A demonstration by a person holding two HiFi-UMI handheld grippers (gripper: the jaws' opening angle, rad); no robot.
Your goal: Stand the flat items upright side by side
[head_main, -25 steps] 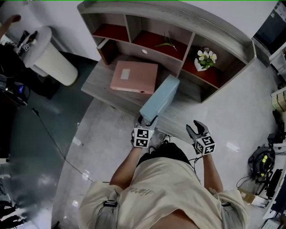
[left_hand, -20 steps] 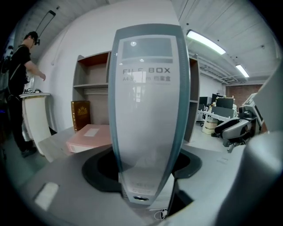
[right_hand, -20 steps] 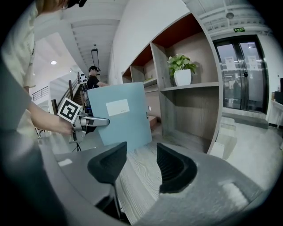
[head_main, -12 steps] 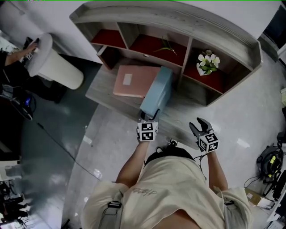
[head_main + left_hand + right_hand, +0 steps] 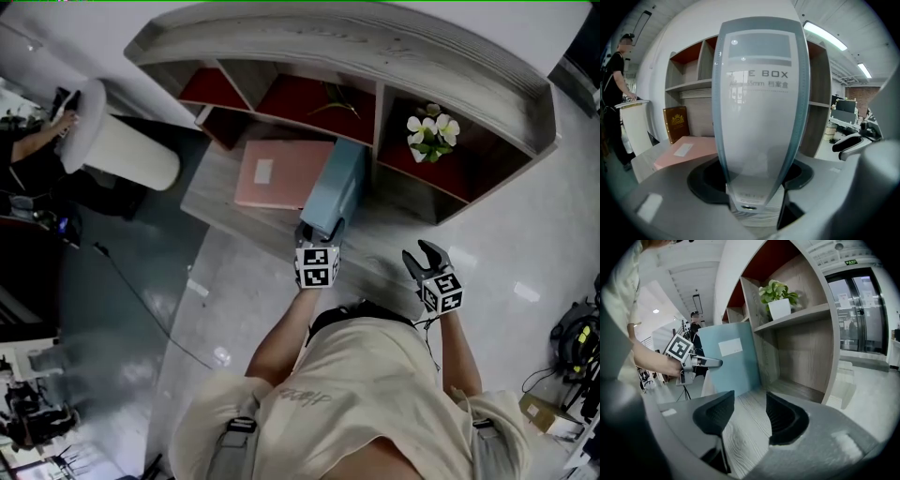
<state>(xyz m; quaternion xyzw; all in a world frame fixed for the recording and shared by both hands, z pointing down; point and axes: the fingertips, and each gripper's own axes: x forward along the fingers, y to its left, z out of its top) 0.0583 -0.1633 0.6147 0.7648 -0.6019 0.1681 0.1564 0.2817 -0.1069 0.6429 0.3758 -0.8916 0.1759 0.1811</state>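
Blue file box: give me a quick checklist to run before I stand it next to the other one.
1. Left gripper grip on the blue file box: ok, jaws clamp its narrow end.
2. Blue file box standing on edge: ok.
3. Its bottom edge resting on the desk: cannot tell.
4. Right gripper free to help: ok, jaws apart, nothing between them.
5. Pink file box upright: not ok, it lies flat on the desk.
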